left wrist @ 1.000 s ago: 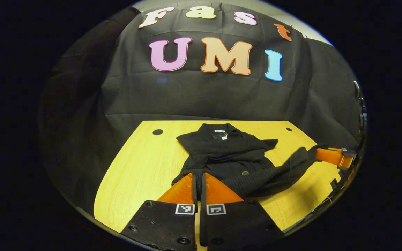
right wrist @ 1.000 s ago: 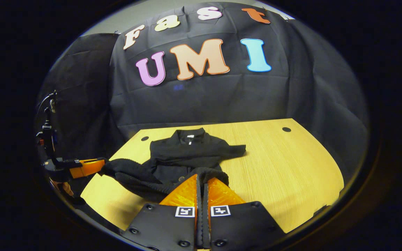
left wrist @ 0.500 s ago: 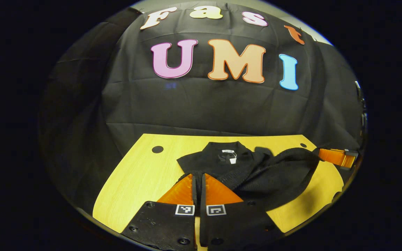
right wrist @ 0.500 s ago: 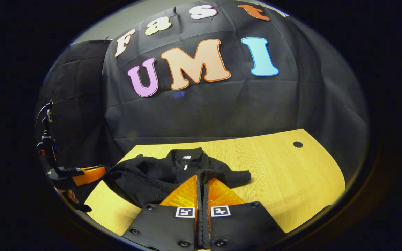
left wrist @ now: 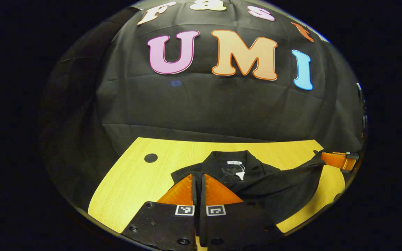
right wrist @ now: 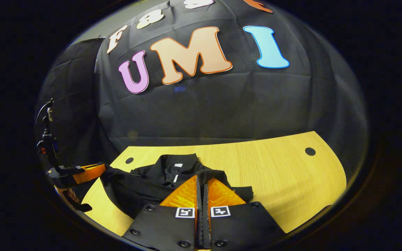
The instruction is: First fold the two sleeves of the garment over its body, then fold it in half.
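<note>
Garment (left wrist: 257, 181) on table (left wrist: 134, 181), seemingly centred.

White neck label (left wrist: 234, 162) inside the black garment (left wrist: 257, 181), its print perhaps too small to read.

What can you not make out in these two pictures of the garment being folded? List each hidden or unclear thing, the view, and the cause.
- Left gripper view: the hem of the black garment where the left claw meets it, hidden by the claw's own body.
- Right gripper view: the fabric at the right claw, hidden the same way.
- Left gripper view: the neck label, too small to read.
- Right gripper view: the hand at the edge, mostly cut off.
</note>
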The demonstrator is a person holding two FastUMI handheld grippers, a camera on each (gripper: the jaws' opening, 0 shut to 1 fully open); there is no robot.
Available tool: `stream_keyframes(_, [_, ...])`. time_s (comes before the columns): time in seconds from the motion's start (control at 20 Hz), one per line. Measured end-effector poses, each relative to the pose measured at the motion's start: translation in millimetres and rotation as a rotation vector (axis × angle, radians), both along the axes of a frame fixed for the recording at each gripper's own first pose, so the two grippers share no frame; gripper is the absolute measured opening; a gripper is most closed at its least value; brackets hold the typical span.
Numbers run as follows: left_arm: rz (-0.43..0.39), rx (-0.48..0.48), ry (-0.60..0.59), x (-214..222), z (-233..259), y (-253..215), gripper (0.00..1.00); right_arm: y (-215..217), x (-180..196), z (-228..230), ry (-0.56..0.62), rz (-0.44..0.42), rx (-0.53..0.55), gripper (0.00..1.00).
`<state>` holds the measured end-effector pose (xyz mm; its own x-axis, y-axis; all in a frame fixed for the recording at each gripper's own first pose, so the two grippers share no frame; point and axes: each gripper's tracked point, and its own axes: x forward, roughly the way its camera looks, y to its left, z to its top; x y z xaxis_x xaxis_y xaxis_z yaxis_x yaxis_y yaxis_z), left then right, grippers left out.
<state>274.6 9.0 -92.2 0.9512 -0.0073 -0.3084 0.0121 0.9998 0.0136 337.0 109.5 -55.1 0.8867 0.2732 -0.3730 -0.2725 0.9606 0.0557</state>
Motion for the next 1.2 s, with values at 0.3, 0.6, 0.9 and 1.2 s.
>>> stream_keyframes(0.3, [0.022,0.022,0.017,55,-22,2,0.0,3,60,-26,0.052,-0.003,-0.01,0.02])
stream_keyframes(0.6, [0.047,0.022,0.082,87,-64,0,0.0,-1,101,-73,0.135,-0.015,-0.032,0.02])
stream_keyframes(0.9, [0.056,0.033,0.128,94,-88,-5,0.0,-4,105,-94,0.147,0.004,-0.04,0.14])
stream_keyframes(1.2, [0.069,0.043,0.144,87,-89,-9,0.6,-17,98,-96,0.158,0.016,-0.062,0.6])
